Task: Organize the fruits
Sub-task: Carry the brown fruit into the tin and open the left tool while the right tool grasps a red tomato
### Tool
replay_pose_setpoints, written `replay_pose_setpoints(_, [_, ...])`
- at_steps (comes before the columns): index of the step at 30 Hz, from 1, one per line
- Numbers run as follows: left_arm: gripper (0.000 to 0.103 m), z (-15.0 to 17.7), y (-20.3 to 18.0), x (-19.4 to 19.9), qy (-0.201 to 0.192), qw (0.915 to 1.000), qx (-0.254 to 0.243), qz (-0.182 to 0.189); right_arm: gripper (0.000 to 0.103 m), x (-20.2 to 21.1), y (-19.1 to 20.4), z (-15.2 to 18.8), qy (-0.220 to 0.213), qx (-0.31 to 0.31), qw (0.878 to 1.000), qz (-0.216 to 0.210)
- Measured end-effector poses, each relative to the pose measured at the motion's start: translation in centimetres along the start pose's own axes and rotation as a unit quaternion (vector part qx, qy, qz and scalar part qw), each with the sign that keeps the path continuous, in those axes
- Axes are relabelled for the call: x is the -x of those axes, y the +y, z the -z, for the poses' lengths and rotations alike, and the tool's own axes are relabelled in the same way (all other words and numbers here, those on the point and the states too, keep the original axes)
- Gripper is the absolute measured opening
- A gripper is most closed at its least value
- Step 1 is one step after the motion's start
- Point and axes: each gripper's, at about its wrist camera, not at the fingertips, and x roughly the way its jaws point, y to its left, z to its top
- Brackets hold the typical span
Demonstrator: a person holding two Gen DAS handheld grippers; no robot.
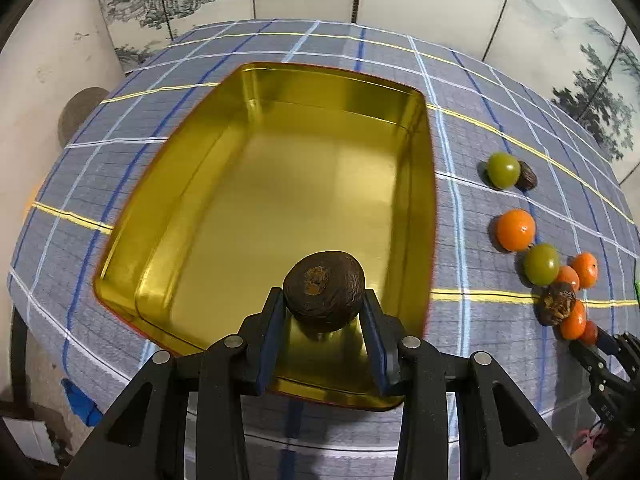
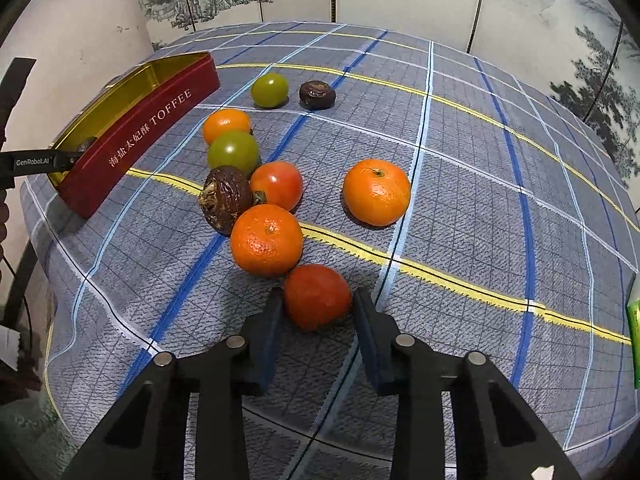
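My left gripper [image 1: 324,308] is shut on a dark brown wrinkled fruit [image 1: 324,294] and holds it over the near end of the gold-lined red toffee tin [image 1: 224,184], which holds nothing else. My right gripper [image 2: 318,304] is open, its fingers on either side of a red tomato [image 2: 316,294] on the cloth; the left pad is close to it, the right pad stands apart. Just beyond lie an orange [image 2: 266,240], a brown fruit [image 2: 224,198], a second tomato [image 2: 277,184], a green fruit [image 2: 233,153] and more oranges.
The tin [image 2: 132,132] stands at the left of the checked tablecloth [image 2: 480,200]. A lone orange [image 2: 377,192], a green fruit [image 2: 269,90] and a brown fruit [image 2: 317,95] lie farther out. A green object [image 2: 634,320] sits at the right edge. A painted screen stands behind.
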Motion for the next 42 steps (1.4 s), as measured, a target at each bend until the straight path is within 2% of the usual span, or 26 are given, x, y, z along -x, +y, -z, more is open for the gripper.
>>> replay_pose_setpoints(19, [0.039,0.3,-1.8,-0.1,0.011,0.9997,0.004,0.019,0.029,0.2,-0.6,0.0,0.001,-0.013,1.0,-0.011])
replay_pose_setpoints(34, [0.04,0.3,-1.5,-0.5,0.015,0.9998,0.007,0.003,0.029,0.2,-1.1,-0.1,0.002,-0.023,1.0,-0.011])
replay_pose_setpoints(42, [0.052,0.2,-1.5,0.4,-0.004,0.9999,-0.003,-0.015,0.029,0.6,-1.2,-0.5,-0.006,-0.024,1.0,-0.008])
